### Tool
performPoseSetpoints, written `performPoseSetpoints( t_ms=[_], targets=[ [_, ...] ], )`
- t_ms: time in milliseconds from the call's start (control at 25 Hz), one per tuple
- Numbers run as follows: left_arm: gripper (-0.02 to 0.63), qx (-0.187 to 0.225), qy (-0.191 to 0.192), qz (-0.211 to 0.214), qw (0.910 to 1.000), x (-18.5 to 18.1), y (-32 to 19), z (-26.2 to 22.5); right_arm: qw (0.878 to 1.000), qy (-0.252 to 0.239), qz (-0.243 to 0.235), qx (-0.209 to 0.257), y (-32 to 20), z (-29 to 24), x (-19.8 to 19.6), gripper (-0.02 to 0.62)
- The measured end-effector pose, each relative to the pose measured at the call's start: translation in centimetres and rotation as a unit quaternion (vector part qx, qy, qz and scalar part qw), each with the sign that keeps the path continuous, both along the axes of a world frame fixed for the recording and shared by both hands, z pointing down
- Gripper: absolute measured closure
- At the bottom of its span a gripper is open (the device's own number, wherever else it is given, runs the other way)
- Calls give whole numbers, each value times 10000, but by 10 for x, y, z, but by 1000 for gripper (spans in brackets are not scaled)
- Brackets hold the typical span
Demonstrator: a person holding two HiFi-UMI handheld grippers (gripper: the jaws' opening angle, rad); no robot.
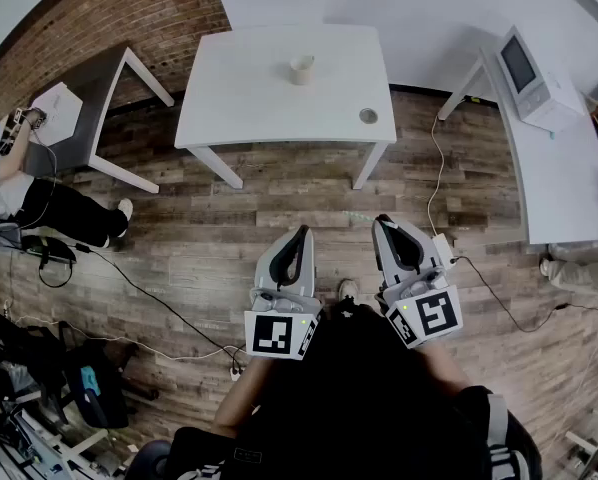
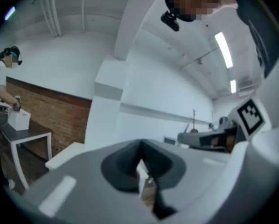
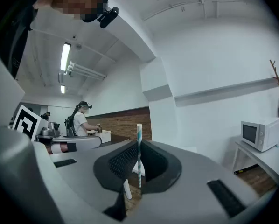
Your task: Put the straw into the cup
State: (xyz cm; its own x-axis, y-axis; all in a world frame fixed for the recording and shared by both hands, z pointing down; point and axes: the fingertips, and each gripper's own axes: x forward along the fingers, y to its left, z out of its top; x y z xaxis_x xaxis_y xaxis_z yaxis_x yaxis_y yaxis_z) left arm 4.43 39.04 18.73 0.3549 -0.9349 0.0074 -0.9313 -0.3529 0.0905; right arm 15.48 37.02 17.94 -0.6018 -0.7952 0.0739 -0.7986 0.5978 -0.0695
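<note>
A pale paper cup (image 1: 301, 69) stands upright near the far middle of a white table (image 1: 249, 108) ahead of me. Both grippers hang over the wooden floor, well short of the table. My right gripper (image 1: 382, 222) is shut on a white straw with teal stripes (image 3: 139, 146), which stands upright between its jaws (image 3: 139, 141). In the head view the straw shows only as a faint pale streak (image 1: 356, 214) to the left of the right jaws. My left gripper (image 1: 300, 231) is shut with nothing in it (image 2: 140, 146).
A small round lid-like disc (image 1: 368, 116) lies near the table's right front corner. A grey desk (image 1: 104, 78) with a white box (image 1: 59, 108) and a person (image 1: 24, 193) are at left. A long white counter with a microwave (image 1: 527, 66) runs along the right. Cables (image 1: 159, 303) cross the floor.
</note>
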Motion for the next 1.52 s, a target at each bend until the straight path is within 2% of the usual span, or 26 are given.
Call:
performPoseSetpoints(
  t_ms=[280,760,1240,1520],
  targets=[
    [601,-9,-9,26,10000,8,2,-1,10000,20,-14,-19,2,0,5,574],
    [601,-33,-56,-106,9999,21,-3,0,9995,-249,-176,-30,-3,-3,20,572],
    [601,-76,-130,-335,9993,58,-8,2,9984,-339,-456,16,-15,-2,55,572],
    [601,-162,-189,-491,9985,54,-12,8,9973,-367,-633,3,-29,1,46,572]
  ],
)
